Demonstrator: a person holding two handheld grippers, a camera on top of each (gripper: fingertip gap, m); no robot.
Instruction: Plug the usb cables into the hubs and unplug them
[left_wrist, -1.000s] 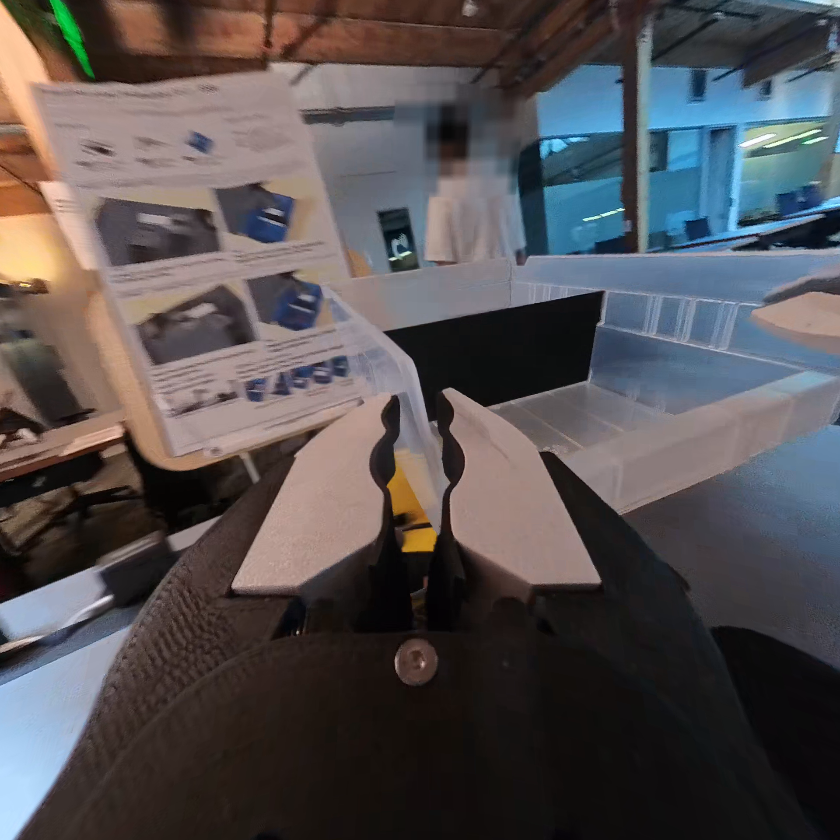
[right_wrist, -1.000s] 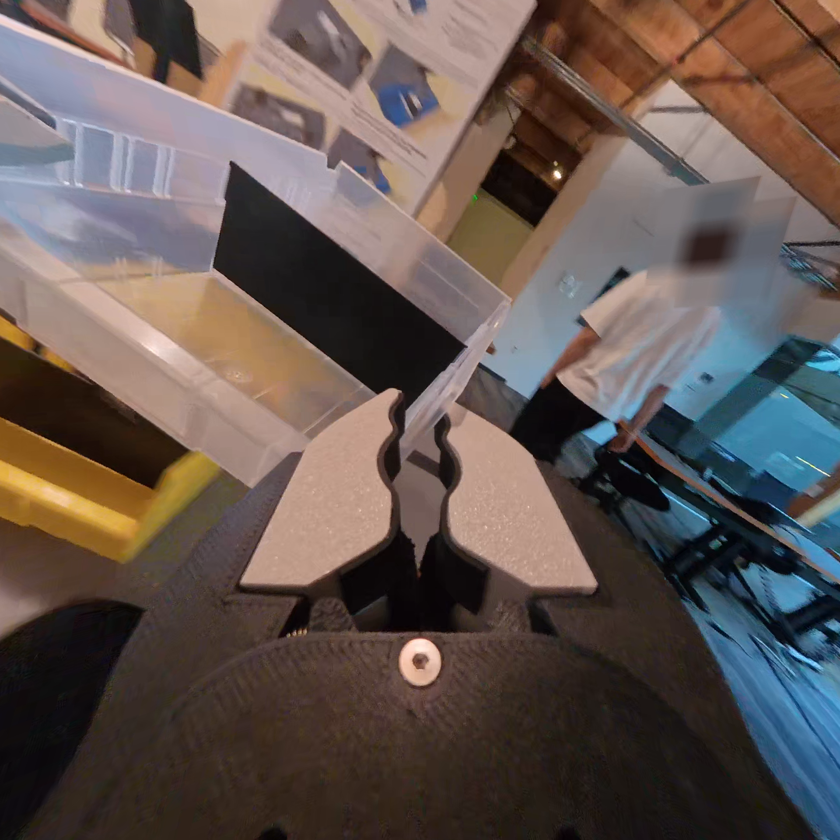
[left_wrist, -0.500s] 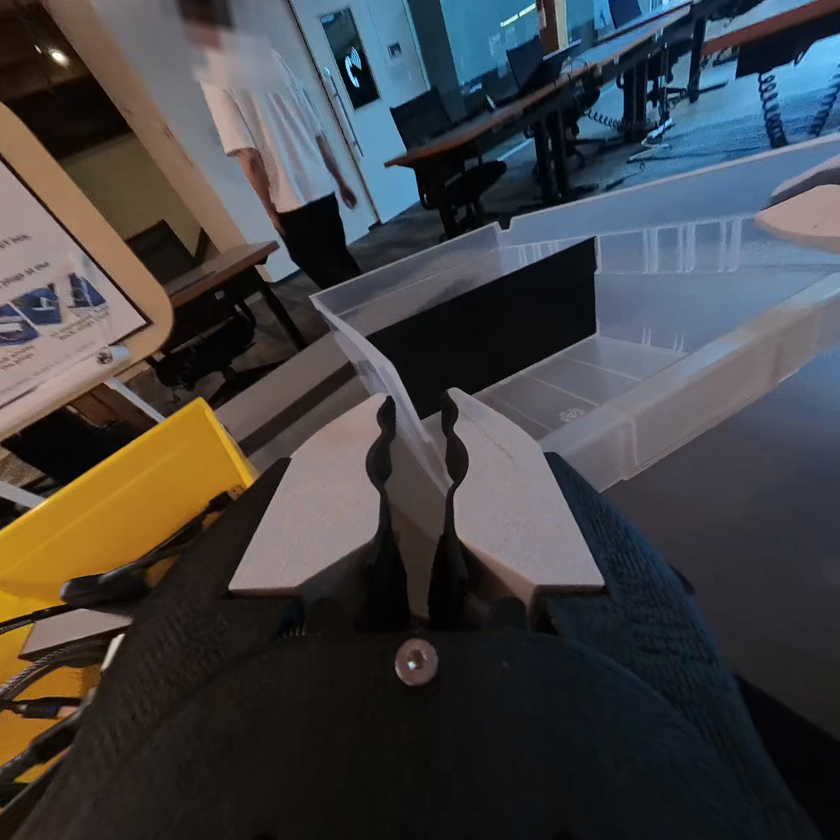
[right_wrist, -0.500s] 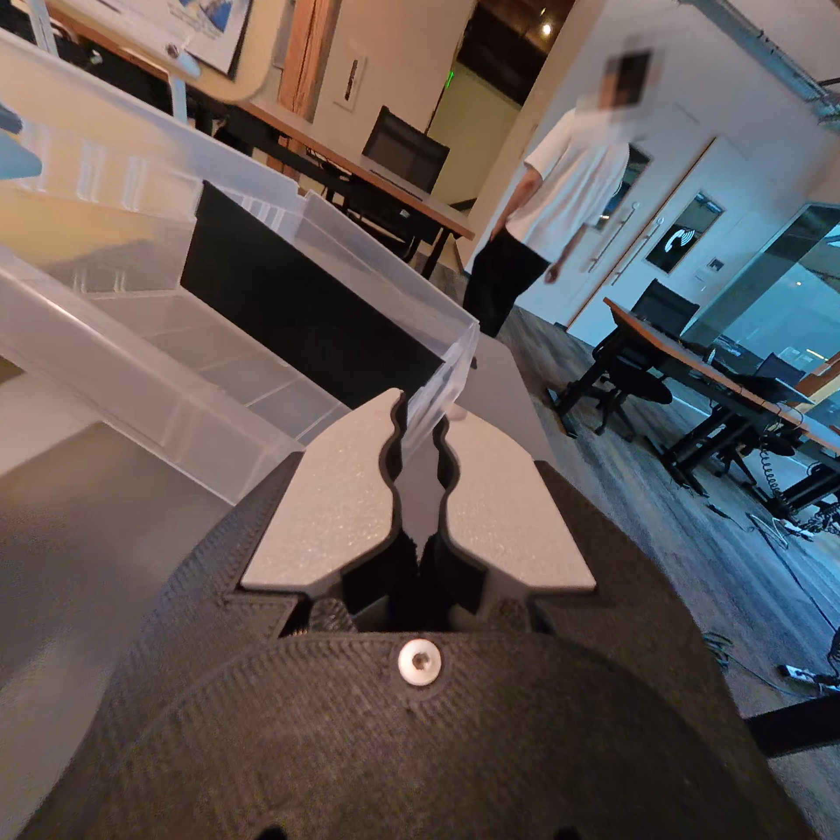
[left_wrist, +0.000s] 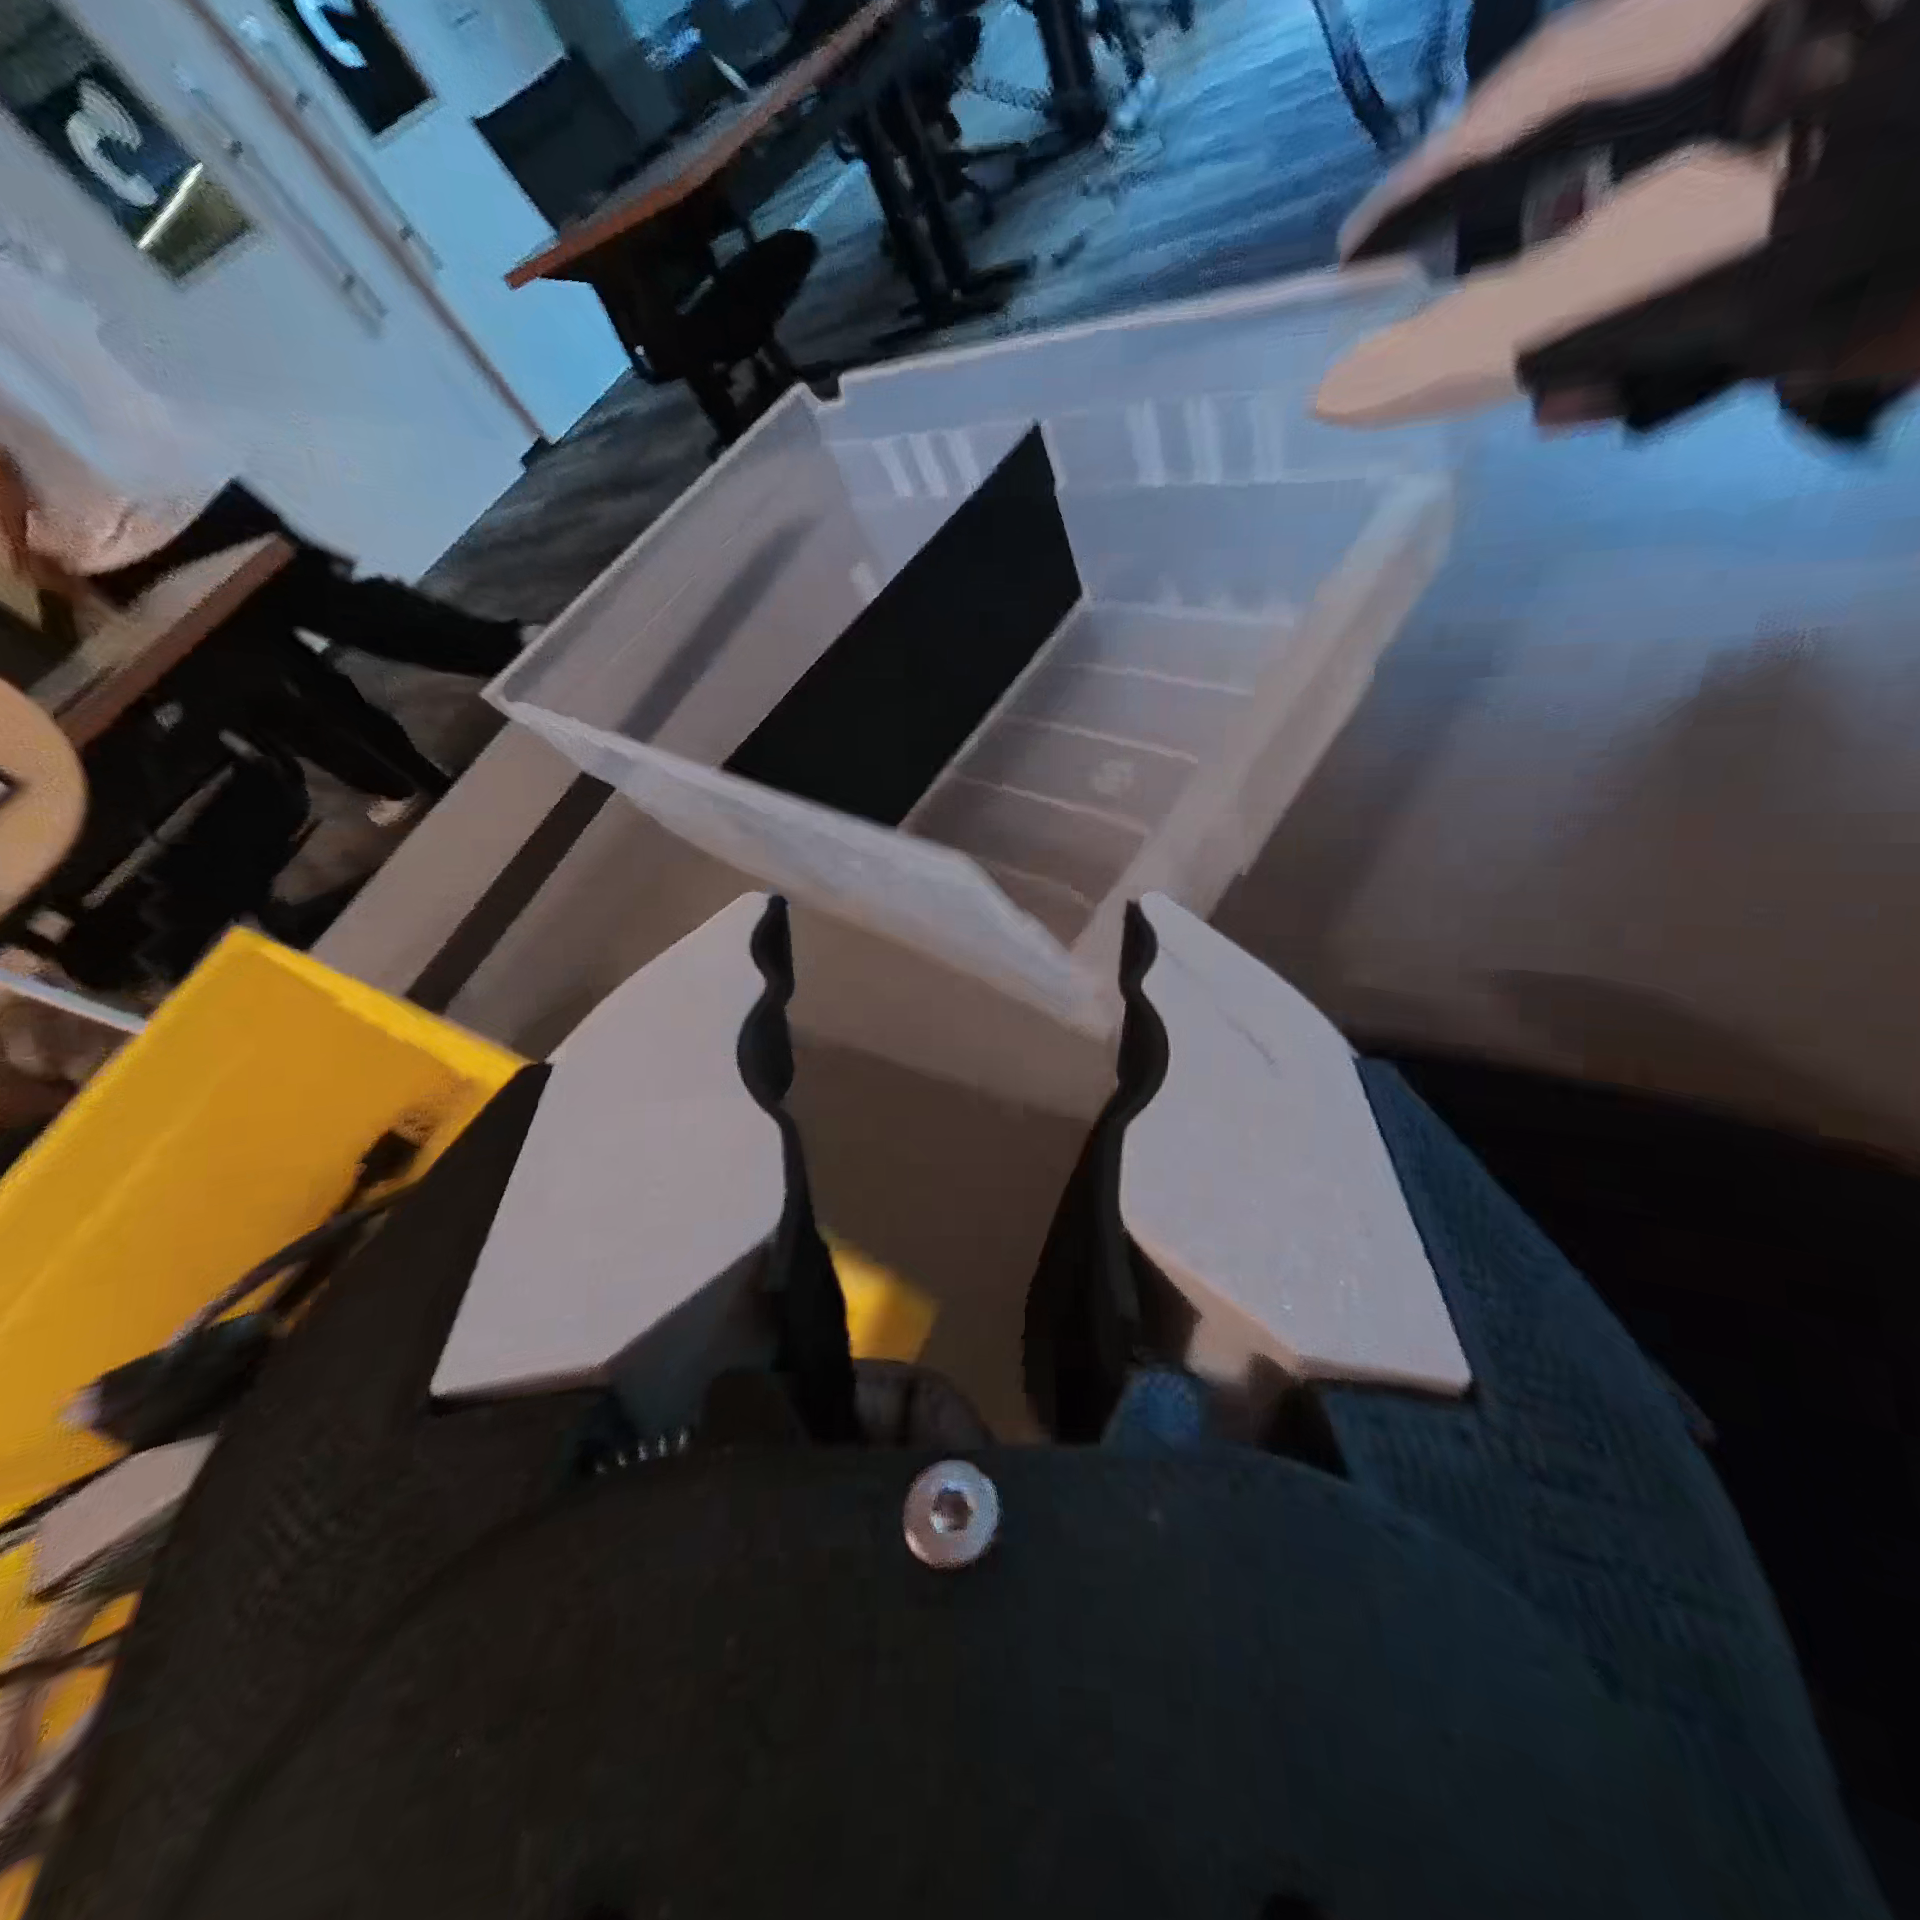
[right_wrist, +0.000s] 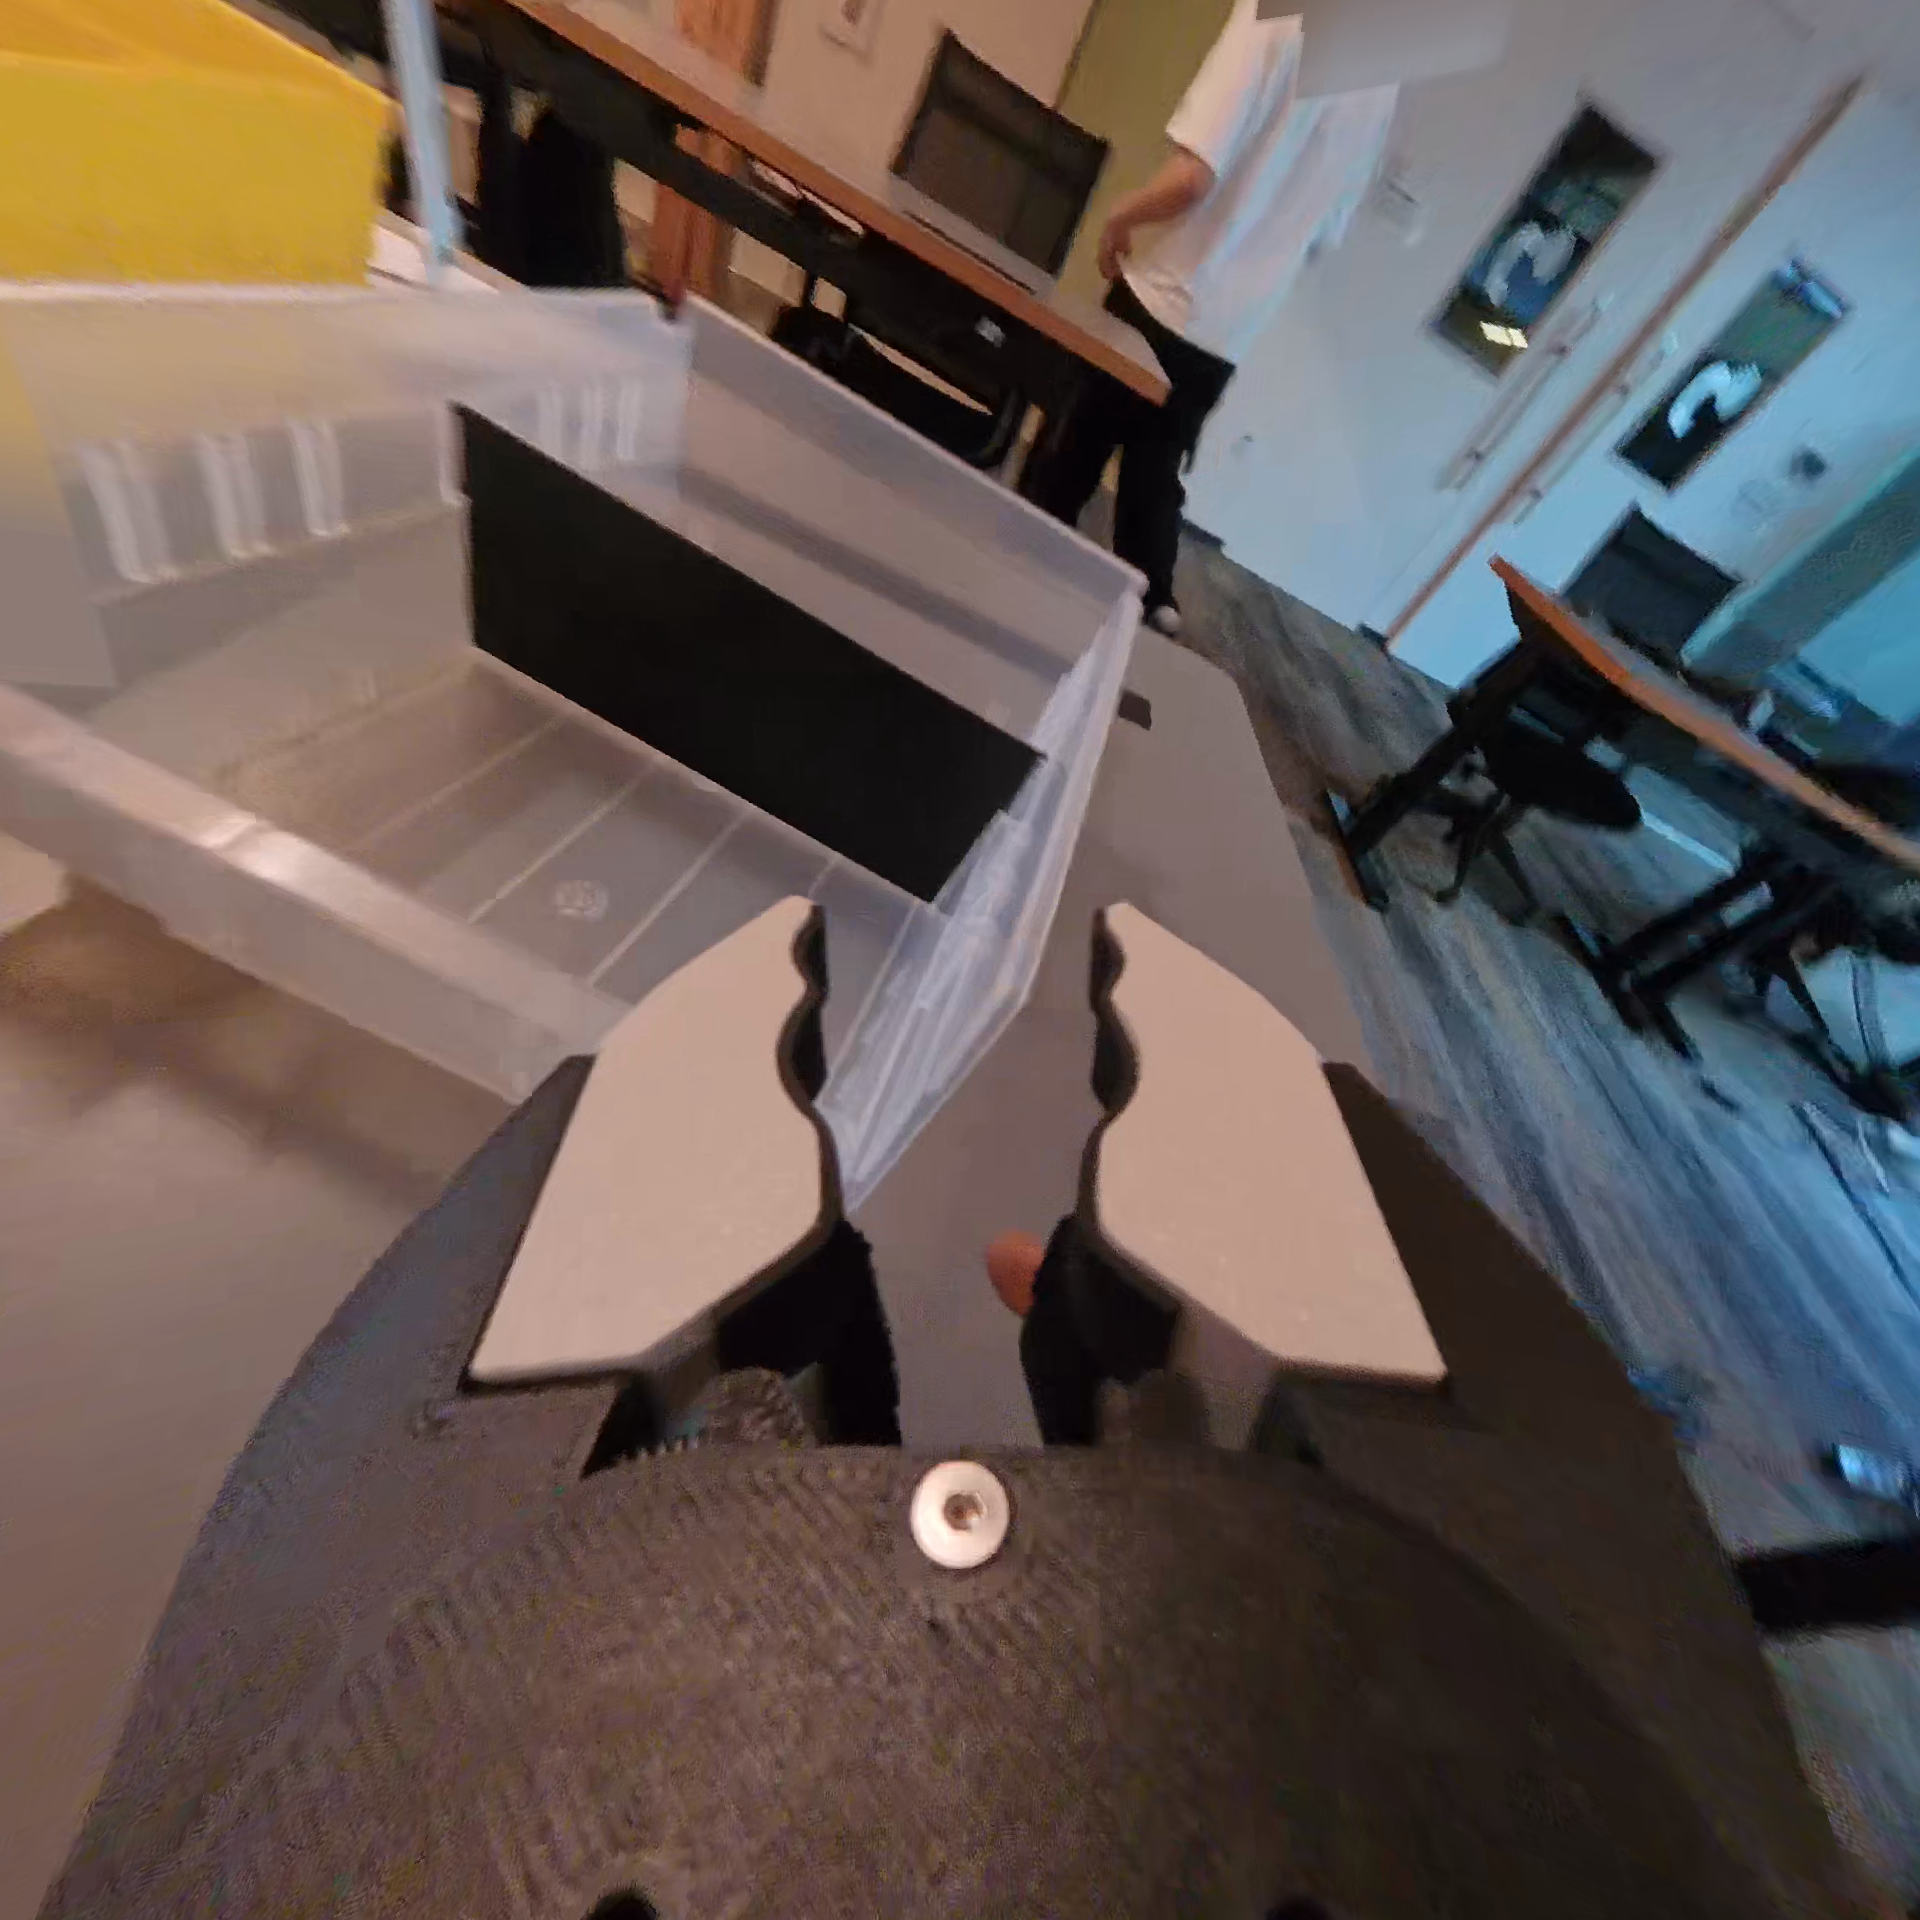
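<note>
Change since earlier frames: both grippers were pinched on the end walls of the clear bin; both have now let go and spread, and the cameras have tipped down toward the tabletop.
Left gripper: jaws wide apart, holding nothing; near corner of the bin's end wall sits between the tips at 12 o'clock, contact unclear.
Right gripper: jaws wide apart, nothing clamped; the bin's other end wall runs into the gap and lies against the left finger.
Bin: see-through, long axis running from one gripper to the other, black divider along that axis; both compartments look bare.
Other gripper in left view: blurred at 1 to 2 o'clock, past the far end of the bin.
Cables: dark cords hang over the edge of a yellow bin at 9 o'clock of the left gripper, touching or just beside its body; plugs too blurred to make out.
Hubs: cannot pick any out; a pale flat piece at 8 o'clock may be one, not sure.
Nearer tool: left, by a lot; in the right view the yellow bin is well apart at 10 to 11 o'clock, beyond the clear bin.
Likely next: left swings toward 9 o'clock for a cord.
Background: person in a white shirt by the desks.
</note>
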